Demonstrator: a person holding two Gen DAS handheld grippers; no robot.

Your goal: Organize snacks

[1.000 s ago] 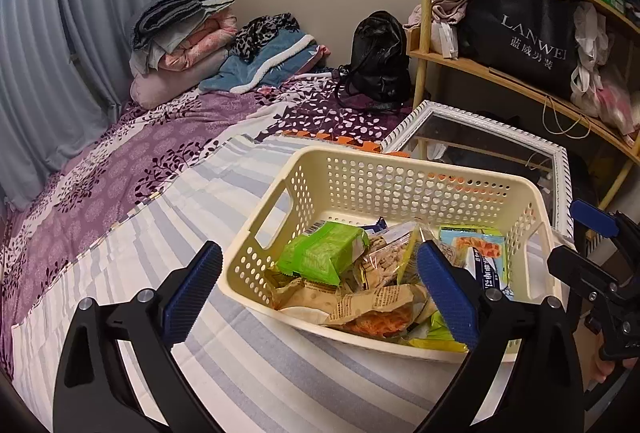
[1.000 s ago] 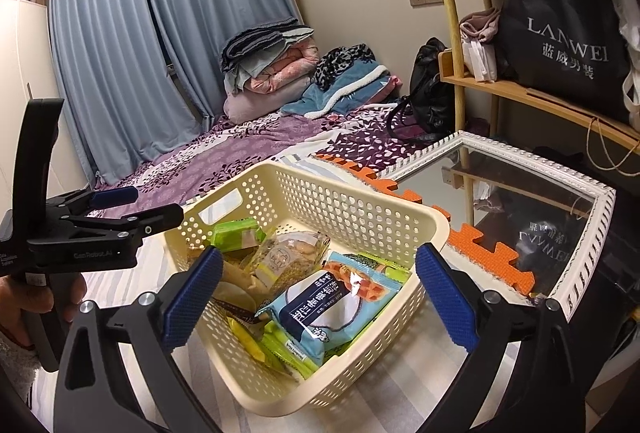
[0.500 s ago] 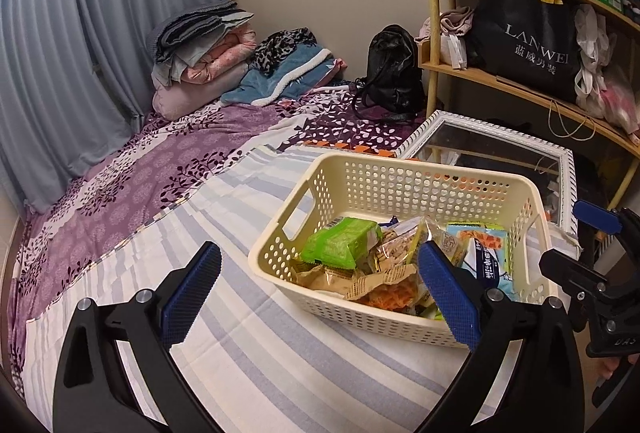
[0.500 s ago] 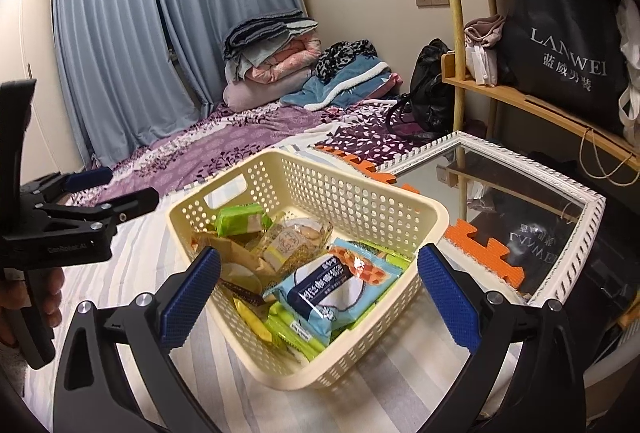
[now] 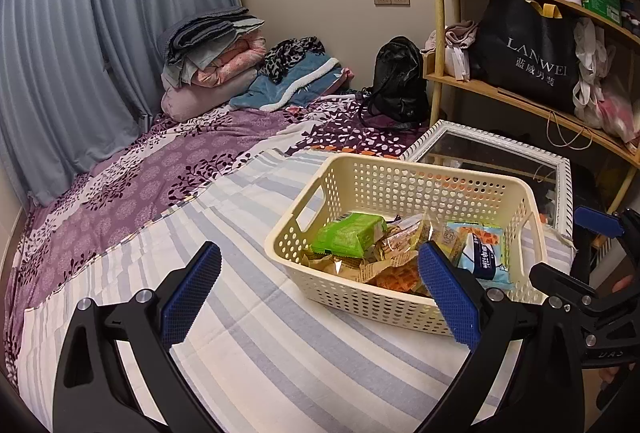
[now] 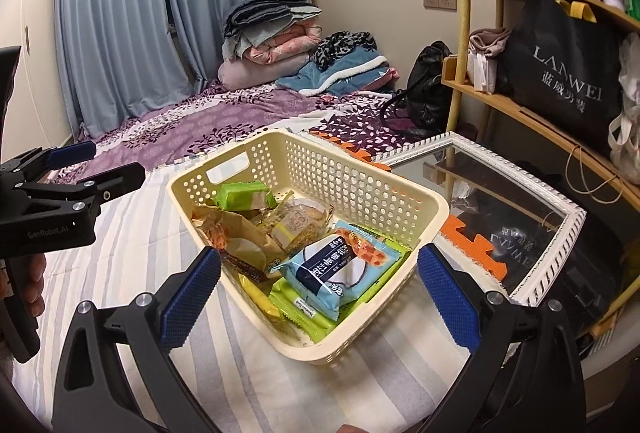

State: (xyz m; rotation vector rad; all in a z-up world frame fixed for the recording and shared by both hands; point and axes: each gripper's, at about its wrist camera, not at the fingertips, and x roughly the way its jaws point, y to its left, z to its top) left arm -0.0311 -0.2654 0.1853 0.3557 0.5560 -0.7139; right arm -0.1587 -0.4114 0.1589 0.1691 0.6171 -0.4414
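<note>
Snacks are sitting heaped in a cream basket full of holes, which is resting on the striped sheet near the bed's right edge, close to the near corner. Inside it, a green packet is lying toward the far left corner, a clear bag of biscuits is leaning in the middle, a crumpled brown wrapper is lying along the left wall, and a light blue packet is lying on top of flat green packets at the near end.

Both tools are hanging above the sheet, touching nothing. The left gripper is standing to the basket's left with its jaws spread wide and nothing between them, its right finger overlapping the basket's near wall in the left wrist view. The right gripper is hovering over the basket's near end, jaws likewise wide and empty.

Beyond the striped sheet a purple flowered cover is running back to folded blankets stacked against blue curtains. Just off the bed's right edge a white-framed mirror is lying flat, with orange foam pieces beside it. A black backpack is standing at the wall, and a wooden shelf is carrying a black bag.
</note>
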